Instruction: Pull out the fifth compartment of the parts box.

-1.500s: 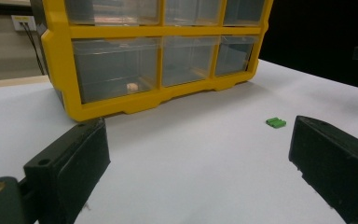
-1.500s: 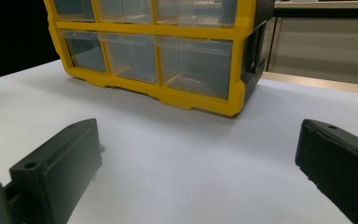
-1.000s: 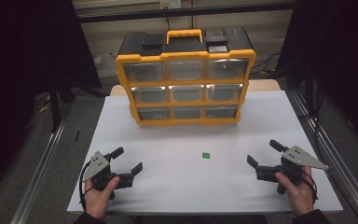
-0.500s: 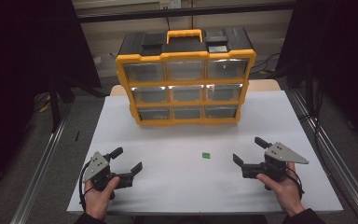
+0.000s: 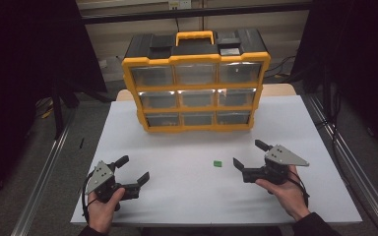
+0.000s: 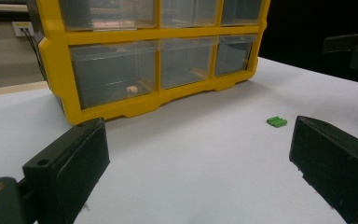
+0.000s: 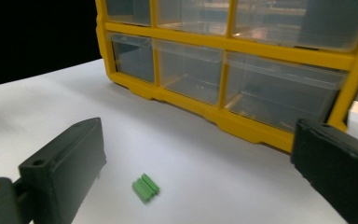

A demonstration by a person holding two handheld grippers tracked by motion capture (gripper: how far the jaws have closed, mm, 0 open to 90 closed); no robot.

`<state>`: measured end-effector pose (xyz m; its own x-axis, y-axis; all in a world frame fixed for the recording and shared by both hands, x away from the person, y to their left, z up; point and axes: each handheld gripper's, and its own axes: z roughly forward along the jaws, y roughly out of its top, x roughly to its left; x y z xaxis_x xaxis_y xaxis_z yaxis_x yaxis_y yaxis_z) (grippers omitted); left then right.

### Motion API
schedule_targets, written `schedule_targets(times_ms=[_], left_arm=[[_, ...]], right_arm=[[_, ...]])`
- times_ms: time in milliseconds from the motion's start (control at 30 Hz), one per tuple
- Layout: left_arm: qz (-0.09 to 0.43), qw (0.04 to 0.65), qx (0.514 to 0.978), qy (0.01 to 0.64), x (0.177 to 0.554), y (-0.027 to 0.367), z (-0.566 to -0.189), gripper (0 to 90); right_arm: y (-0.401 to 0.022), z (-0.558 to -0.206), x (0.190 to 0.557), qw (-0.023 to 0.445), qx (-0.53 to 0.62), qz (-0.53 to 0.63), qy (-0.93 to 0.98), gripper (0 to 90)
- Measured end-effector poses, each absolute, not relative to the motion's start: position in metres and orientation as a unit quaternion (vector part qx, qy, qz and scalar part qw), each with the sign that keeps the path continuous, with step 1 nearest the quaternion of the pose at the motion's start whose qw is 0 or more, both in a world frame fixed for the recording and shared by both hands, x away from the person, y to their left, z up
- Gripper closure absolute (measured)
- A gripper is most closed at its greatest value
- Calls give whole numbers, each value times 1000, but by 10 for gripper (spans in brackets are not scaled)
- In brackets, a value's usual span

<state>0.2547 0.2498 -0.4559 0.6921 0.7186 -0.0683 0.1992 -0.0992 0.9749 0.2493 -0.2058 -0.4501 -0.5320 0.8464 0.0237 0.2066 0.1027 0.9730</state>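
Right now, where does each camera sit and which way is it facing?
High view: above the table's near side, looking forward and down; both hands show, left tool, right tool.
Left gripper view: on that tool, facing the yellow organizer.
Right gripper view: on that tool, over the green block.
All share organizer and block.

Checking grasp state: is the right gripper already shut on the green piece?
No. The right gripper is open, and the green piece lies untouched on the table.

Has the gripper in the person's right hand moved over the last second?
Yes. The right gripper has slid left across the table, closing in on the small green piece, which has stayed put.
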Motion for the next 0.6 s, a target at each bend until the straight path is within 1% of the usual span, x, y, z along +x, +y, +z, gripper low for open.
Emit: schedule_targets(times_ms=[200,600], left_arm=[[218,587,712,318,254,247,-456,45],[211,594,711,313,254,247,-455,42]], right_arm=[[-190,-443,258,297,358,557,688,13],[-154,-430,284,304,341,544,704,21]])
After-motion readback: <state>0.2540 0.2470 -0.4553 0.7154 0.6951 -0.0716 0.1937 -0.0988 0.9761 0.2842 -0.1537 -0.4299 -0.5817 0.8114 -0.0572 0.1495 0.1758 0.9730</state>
